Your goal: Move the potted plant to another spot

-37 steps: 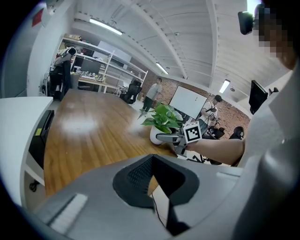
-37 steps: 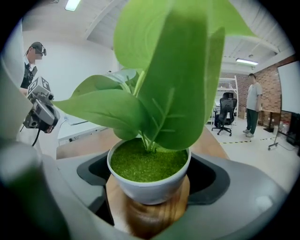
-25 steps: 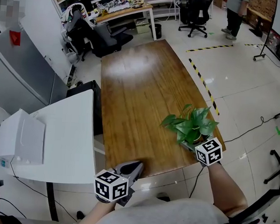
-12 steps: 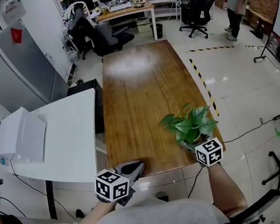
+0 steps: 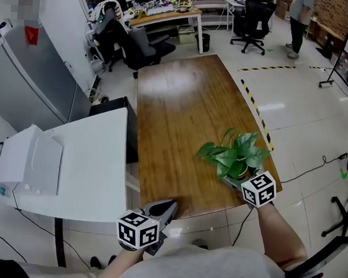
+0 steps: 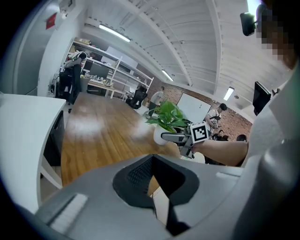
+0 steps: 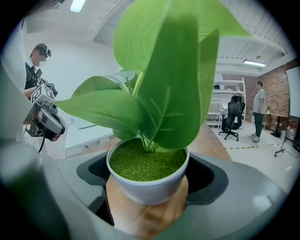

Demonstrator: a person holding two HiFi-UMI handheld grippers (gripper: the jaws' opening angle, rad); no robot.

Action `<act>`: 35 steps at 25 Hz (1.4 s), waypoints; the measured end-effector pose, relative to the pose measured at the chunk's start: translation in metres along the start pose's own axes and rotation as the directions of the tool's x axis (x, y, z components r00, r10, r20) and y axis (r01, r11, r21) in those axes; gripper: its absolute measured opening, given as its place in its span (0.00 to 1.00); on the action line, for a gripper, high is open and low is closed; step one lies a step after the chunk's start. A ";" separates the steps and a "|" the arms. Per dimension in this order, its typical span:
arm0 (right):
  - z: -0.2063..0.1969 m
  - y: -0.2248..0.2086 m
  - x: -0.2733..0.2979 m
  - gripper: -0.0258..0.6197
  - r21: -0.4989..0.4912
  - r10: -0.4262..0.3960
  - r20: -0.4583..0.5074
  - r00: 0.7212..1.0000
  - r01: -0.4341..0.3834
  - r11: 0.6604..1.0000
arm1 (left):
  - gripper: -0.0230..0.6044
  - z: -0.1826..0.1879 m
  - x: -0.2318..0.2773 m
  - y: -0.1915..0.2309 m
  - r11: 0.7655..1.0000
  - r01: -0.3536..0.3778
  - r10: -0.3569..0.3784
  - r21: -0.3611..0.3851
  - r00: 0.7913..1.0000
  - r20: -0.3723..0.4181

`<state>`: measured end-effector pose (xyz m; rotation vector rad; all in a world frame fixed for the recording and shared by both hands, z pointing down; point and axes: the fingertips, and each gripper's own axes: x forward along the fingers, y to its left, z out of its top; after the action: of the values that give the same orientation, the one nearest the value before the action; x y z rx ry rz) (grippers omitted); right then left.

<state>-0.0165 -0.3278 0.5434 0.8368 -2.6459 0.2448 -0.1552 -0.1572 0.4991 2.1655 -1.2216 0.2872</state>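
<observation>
A potted plant [image 5: 235, 154] with broad green leaves in a white pot [image 7: 147, 180] is at the near right corner of the long wooden table [image 5: 182, 106]. My right gripper [image 5: 238, 174] is shut on the pot, one jaw on each side of it. Whether the pot's base touches the wood cannot be made out. The left gripper view shows the plant [image 6: 166, 117] and the right gripper [image 6: 176, 137] from the side. My left gripper [image 5: 167, 208] is shut and holds nothing, hovering at the table's front edge [image 6: 152, 182].
A white desk [image 5: 89, 159] with a white box [image 5: 30, 158] on it adjoins the table's left side. A grey cabinet [image 5: 29, 84] stands beyond that. Office chairs [image 5: 130, 40], a cluttered bench and a standing person [image 5: 301, 19] are at the far end. Striped tape [image 5: 256, 108] marks the floor on the right.
The right gripper, still holding the pot, has moved slightly up and forward. The head view has shifted a little. The left gripper looks the same.
</observation>
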 end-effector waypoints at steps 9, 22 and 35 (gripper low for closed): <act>0.017 0.034 0.019 0.78 -0.046 0.112 -0.012 0.994 -0.112 0.993 | 0.03 0.007 -0.023 0.011 0.996 -0.087 0.088 -0.028 0.994 0.057; 0.060 0.166 0.094 0.78 -0.097 0.430 -0.052 0.901 -0.434 0.896 | 0.03 -0.023 -0.128 0.037 0.927 -0.317 0.347 -0.202 0.928 0.137; 0.073 0.328 0.140 0.78 -0.145 0.672 -0.111 0.732 -0.681 0.718 | 0.03 -0.070 -0.232 0.041 0.796 -0.486 0.568 -0.360 0.805 0.169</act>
<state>-0.3349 -0.1540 0.5106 -0.2404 -2.7583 0.1975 -0.3083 0.0316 0.4620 1.5924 -1.8991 0.0239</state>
